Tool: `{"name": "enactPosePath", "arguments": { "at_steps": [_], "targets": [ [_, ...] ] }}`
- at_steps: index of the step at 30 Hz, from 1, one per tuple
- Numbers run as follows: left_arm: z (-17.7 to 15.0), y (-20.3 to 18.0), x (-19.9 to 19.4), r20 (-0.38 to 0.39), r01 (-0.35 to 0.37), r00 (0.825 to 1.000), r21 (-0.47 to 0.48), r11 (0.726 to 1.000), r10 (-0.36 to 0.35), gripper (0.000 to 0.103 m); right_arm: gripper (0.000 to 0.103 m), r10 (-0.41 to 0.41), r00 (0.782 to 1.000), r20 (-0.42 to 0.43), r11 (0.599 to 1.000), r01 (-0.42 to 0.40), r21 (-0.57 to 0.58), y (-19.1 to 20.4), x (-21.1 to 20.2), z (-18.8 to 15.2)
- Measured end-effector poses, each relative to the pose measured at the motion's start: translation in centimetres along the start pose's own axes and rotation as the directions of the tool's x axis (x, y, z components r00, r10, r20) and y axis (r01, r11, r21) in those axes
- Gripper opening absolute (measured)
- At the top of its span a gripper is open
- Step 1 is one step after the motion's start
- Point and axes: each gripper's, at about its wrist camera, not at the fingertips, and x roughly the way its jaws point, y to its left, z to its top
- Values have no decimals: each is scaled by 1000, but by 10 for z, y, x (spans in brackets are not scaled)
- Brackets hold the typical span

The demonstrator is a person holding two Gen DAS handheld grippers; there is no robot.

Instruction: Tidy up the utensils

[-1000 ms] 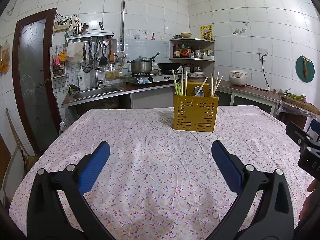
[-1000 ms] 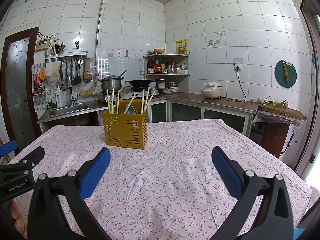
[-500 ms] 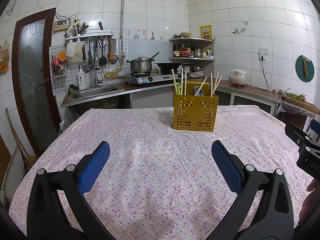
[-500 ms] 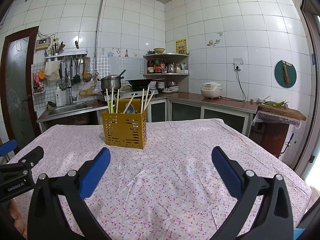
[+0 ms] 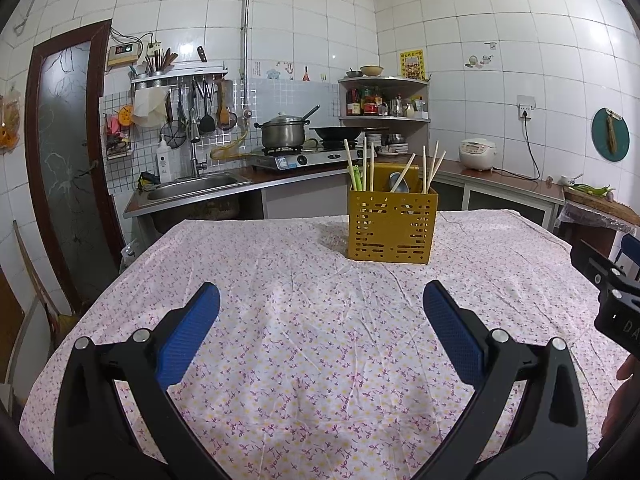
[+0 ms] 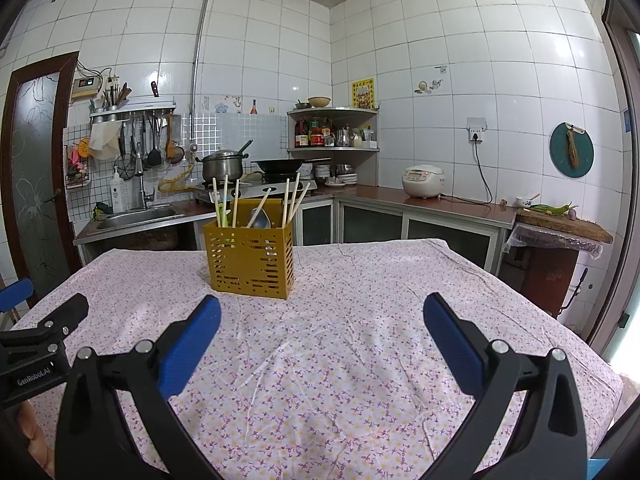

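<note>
Chopsticks (image 5: pixel 434 166) and a spoon (image 5: pixel 397 182) stood in the yellow holder (image 5: pixel 390 226) mid-desk (image 5: pixel 280 280); since a second earlier you'd barely moved, both grippers' fingers (image 5: pixel 188 334) released, empty, suggesting sorting was finished.

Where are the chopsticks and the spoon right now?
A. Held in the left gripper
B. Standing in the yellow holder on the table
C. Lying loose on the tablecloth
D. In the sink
B: the chopsticks and spoon stand in the yellow holder on the tablecloth; the left gripper and right gripper are open and empty.
</note>
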Motion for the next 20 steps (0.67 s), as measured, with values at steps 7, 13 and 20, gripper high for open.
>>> {"name": "enactPosePath", "arguments": {
  "at_steps": [7, 13, 20],
  "targets": [
    [1, -2, -3, 12, -17, 1000, 10, 1000, 17, 98, 99, 2, 1000, -2, 1000, -2, -4, -1, 2, -1],
    [1, -3, -6, 27, -26, 999, 15, 1000, 26, 98, 99, -2, 1000, 0, 1000, 2, -3, -2, 1, -2],
    [1, 0, -1, 1, -21, 1000, 2, 1000, 21, 98, 99, -1, 1000, -5, 1000, 1, -6, -3, 2, -3]
  ]
}}
